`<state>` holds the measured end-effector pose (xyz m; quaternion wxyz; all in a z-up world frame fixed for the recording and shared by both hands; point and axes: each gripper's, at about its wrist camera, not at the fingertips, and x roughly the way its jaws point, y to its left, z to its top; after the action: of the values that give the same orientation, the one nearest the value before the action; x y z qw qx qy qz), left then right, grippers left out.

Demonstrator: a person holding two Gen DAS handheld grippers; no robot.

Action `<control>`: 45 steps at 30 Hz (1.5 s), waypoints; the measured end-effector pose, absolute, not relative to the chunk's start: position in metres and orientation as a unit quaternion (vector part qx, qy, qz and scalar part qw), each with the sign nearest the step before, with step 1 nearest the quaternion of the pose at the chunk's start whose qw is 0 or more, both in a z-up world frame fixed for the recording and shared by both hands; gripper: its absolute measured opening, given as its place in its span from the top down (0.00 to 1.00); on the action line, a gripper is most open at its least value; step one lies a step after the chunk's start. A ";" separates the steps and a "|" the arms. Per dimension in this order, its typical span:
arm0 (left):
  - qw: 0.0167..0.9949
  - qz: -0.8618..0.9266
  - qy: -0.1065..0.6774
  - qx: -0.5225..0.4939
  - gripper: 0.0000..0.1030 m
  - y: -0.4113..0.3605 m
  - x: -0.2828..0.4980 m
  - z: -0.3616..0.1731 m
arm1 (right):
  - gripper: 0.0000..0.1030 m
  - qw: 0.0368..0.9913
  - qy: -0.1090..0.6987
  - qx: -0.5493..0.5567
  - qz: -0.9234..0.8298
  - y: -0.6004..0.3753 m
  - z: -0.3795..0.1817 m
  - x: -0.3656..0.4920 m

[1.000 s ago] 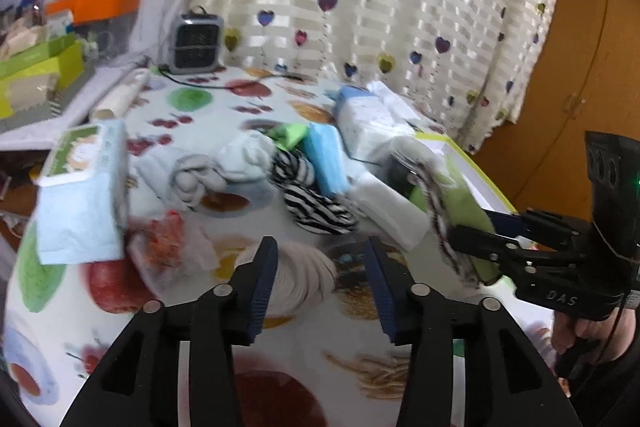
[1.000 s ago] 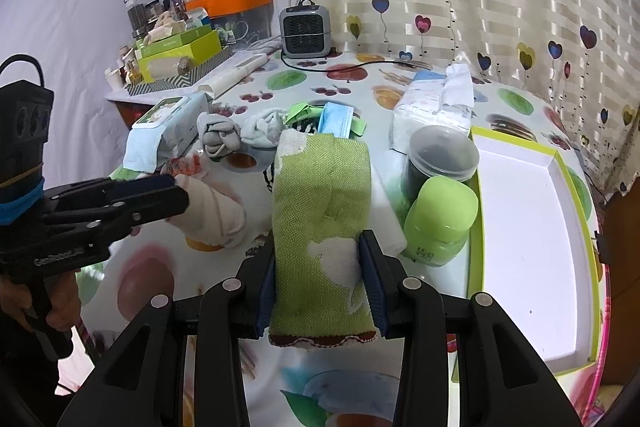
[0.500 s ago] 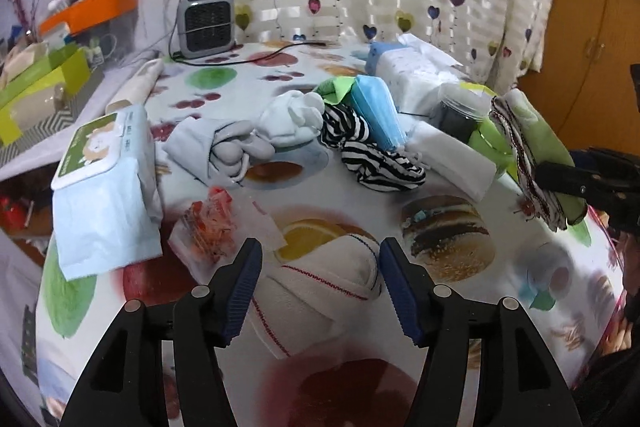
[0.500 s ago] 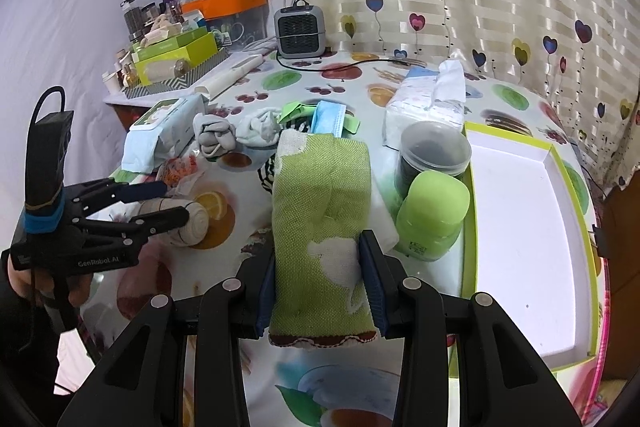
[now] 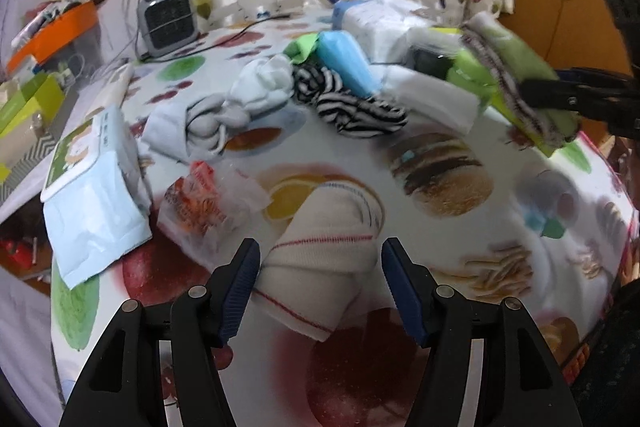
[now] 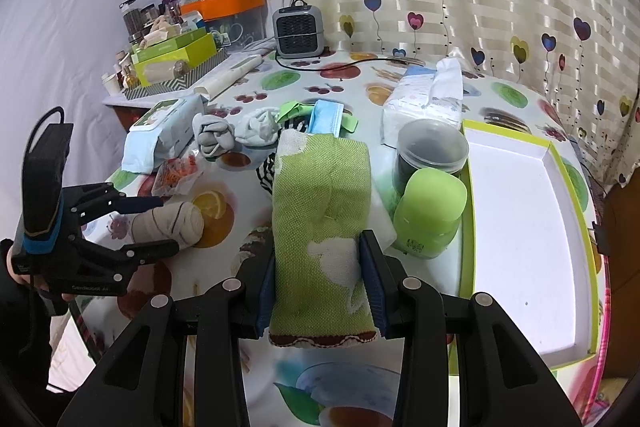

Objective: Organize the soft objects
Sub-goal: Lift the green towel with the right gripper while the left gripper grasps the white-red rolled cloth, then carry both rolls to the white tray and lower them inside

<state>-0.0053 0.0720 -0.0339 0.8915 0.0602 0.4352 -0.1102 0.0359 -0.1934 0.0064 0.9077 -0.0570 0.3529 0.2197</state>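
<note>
My right gripper (image 6: 322, 283) is shut on a folded green towel (image 6: 320, 211) and holds it above the table, left of the white tray with a green rim (image 6: 468, 227). The towel also shows in the left wrist view (image 5: 520, 67). My left gripper (image 5: 320, 283) is open, its jaws on either side of a rolled cream cloth with red and blue stripes (image 5: 324, 247) that lies on the table. That roll also shows in the right wrist view (image 6: 172, 223). Grey socks (image 5: 208, 119), white socks (image 5: 264, 83) and a zebra-striped cloth (image 5: 352, 107) lie further back.
A wet-wipes pack (image 5: 92, 187) and a crinkly snack bag (image 5: 200, 203) lie left of the roll. A tissue pack (image 6: 424, 99), a dark jar (image 6: 432, 155), a green bottle (image 6: 432, 211), a blue mask (image 6: 326, 117) and a small heater (image 6: 298, 31) stand around.
My left gripper has moved down and forward until its open jaws straddle the cream roll. My right gripper keeps hold of the green towel and has hardly moved.
</note>
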 end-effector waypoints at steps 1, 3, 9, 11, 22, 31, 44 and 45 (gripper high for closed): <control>0.893 -0.109 0.434 0.056 0.39 0.071 -0.005 -0.034 | 0.62 0.908 0.353 -0.057 0.220 -0.194 0.006 0.036; 0.894 -0.113 0.430 0.048 0.45 0.069 -0.006 -0.033 | 0.62 0.908 0.351 -0.057 0.221 -0.194 0.006 0.034; 0.898 -0.098 0.428 0.035 0.49 0.057 -0.004 -0.032 | 0.62 0.911 0.347 -0.054 0.217 -0.198 0.008 0.029; 0.901 -0.088 0.423 0.026 0.50 0.056 -0.003 -0.029 | 0.62 0.911 0.346 -0.053 0.216 -0.199 0.009 0.028; 0.923 -0.077 0.374 -0.041 0.50 0.038 0.005 0.003 | 0.62 0.918 0.334 -0.040 0.209 -0.213 0.017 0.024; 0.928 -0.105 0.353 -0.054 0.50 0.009 0.015 0.021 | 0.62 0.932 0.320 -0.011 0.169 -0.250 0.027 0.028; 0.927 -0.139 0.343 -0.059 0.50 -0.026 0.032 0.037 | 0.62 0.940 0.327 0.036 0.087 -0.323 0.019 0.045; 0.927 -0.143 0.343 -0.058 0.50 -0.028 0.033 0.037 | 0.62 0.940 0.329 0.038 0.082 -0.326 0.017 0.047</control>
<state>0.0329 -0.0284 0.0375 0.9267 -0.0582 0.3427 -0.1430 0.0471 -0.3264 0.0175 0.9401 0.0377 0.3288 0.0816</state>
